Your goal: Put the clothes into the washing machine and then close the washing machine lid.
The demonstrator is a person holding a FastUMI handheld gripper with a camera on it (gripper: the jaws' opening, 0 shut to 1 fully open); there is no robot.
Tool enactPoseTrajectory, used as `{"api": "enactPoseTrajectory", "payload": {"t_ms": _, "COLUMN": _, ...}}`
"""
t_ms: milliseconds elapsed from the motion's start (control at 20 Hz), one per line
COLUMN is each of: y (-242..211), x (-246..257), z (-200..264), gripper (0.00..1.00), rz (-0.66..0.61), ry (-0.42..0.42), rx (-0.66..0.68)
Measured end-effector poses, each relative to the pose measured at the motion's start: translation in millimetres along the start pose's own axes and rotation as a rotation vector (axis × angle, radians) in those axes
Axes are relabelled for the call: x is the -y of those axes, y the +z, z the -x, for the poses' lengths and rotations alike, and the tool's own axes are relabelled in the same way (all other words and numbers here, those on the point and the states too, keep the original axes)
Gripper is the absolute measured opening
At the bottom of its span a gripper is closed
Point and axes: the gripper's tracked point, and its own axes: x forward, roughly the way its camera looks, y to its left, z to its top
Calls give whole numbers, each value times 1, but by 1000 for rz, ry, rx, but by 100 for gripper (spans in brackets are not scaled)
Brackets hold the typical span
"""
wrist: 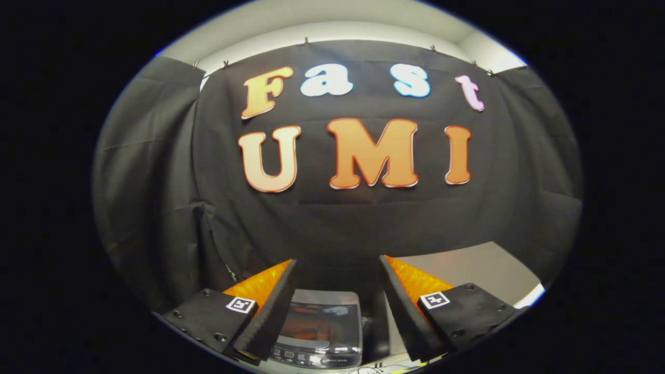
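My gripper (337, 267) is held high and stands open, with nothing between its fingers. Below and between the fingers sits a small grey washing machine (319, 332). Its glossy dark lid (318, 321) lies flat and looks shut, mirroring the wall behind. A strip of small buttons (298, 356) runs along the machine's near edge. The left finger covers the machine's left side.
A pale tabletop (483, 270) stretches to the right of the machine, beyond the right finger. Black cloth (156, 208) hangs as the booth's wall behind and to the left. A white sheet with dark line drawings (379, 370) peeks out under the machine's near edge.
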Motion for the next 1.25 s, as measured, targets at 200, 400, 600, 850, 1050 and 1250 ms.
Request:
{"api": "enactPoseTrajectory", "payload": {"t_ms": 200, "y": 33, "x": 41, "z": 42, "gripper": 99, "rz": -7, "ry": -8, "rx": 63}}
{"api": "enactPoseTrajectory", "payload": {"t_ms": 400, "y": 58, "x": 91, "z": 77, "gripper": 99, "rz": -9, "ry": -23, "rx": 115}}
{"api": "enactPoseTrajectory", "payload": {"t_ms": 600, "y": 77, "x": 132, "z": 109, "gripper": 99, "rz": -8, "ry": -35, "rx": 160}}
{"api": "enactPoseTrajectory", "payload": {"t_ms": 850, "y": 84, "x": 169, "z": 134, "gripper": 99, "rz": -9, "ry": -43, "rx": 186}}
{"api": "enactPoseTrajectory", "payload": {"t_ms": 1050, "y": 87, "x": 172, "z": 141, "gripper": 99, "rz": -13, "ry": -51, "rx": 201}}
{"api": "enactPoseTrajectory", "payload": {"t_ms": 1250, "y": 91, "x": 176, "z": 142, "gripper": 99, "rz": -2, "ry": -73, "rx": 210}}
